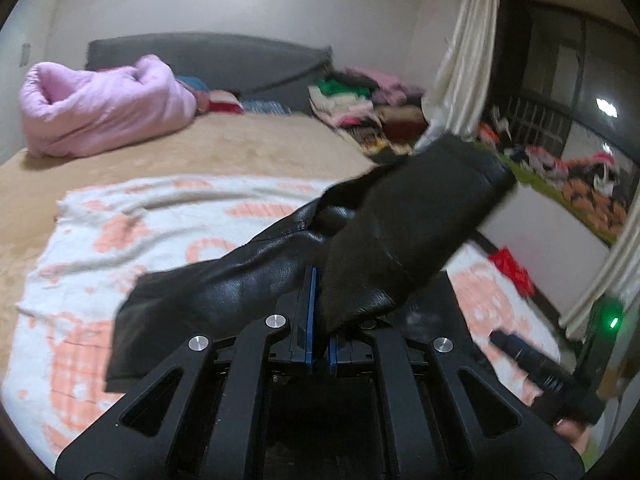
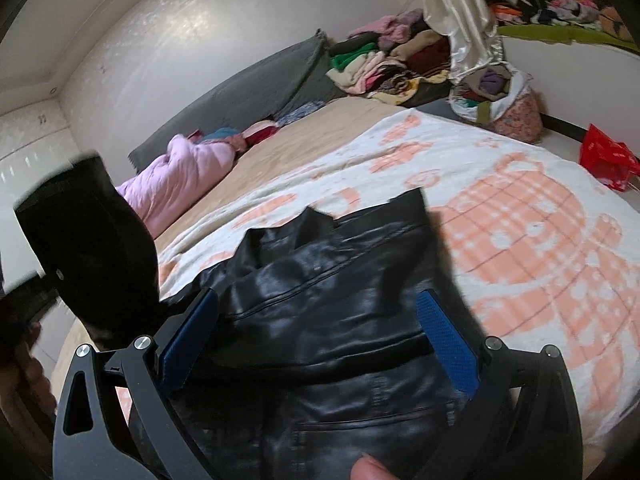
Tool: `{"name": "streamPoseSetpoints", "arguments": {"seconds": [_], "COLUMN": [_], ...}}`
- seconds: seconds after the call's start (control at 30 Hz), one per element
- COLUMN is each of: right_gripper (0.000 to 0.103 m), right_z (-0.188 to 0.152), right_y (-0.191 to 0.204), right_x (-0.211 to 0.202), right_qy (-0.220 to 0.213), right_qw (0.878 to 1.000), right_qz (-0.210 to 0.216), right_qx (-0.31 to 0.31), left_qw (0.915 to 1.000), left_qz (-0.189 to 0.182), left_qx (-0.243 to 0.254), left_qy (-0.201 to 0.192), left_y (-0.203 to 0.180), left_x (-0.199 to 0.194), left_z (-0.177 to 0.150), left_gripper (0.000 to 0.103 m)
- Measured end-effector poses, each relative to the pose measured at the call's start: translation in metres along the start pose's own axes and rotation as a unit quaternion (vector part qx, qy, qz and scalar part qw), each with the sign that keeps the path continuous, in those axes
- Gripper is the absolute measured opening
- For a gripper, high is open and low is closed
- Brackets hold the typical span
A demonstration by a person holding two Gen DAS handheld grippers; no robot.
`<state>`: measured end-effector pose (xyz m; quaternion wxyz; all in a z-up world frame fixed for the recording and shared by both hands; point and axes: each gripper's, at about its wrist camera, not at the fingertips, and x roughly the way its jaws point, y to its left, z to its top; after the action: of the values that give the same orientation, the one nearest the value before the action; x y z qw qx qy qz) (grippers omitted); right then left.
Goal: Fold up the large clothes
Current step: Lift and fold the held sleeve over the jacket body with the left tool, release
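A black leather jacket lies on a white and peach blanket on the bed. My left gripper is shut on a sleeve of the jacket and holds it lifted above the blanket. The raised sleeve shows at the left of the right wrist view. My right gripper is open, its blue pads on either side of the jacket's body just above it. A fingertip shows at the bottom edge.
A pink quilt lies at the head of the bed by the grey headboard. A pile of clothes sits at the far right corner. A cream curtain, a red bag and a flowered bag of clothes stand to the right.
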<state>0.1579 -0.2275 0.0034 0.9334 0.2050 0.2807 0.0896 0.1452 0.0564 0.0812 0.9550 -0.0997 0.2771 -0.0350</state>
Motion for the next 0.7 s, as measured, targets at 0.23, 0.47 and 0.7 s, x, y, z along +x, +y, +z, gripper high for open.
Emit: {"name": "streamPoseSetpoints", "arguments": {"seconds": [0.23,0.47,0.7], "right_gripper": [0.099,0.099,0.099], "right_z": [0.003,0.003,-0.004], "right_y": [-0.046,-0.059,-0.042], "right_x": [-0.009,-0.008,0.01], "right_qy": [-0.008,-0.001,0.042], "right_qw": [0.999,0.998,0.998], "right_qz": [-0.027,-0.026,0.008], "right_qx": [0.045,0.063,0.044], "left_qw": [0.9977,0.9918,0.9826], "left_qz": [0.006,0.022,0.043], "left_qx": [0.035,0.075,0.12], "left_qy": [0.058,0.101,0.135], "left_y": [-0.019,-0.035,-0.044], "left_x": [0.045,0.069,0.083], "left_z": [-0.032,-0.067,-0.1], "left_gripper": [0.001,0.005,0.023]}}
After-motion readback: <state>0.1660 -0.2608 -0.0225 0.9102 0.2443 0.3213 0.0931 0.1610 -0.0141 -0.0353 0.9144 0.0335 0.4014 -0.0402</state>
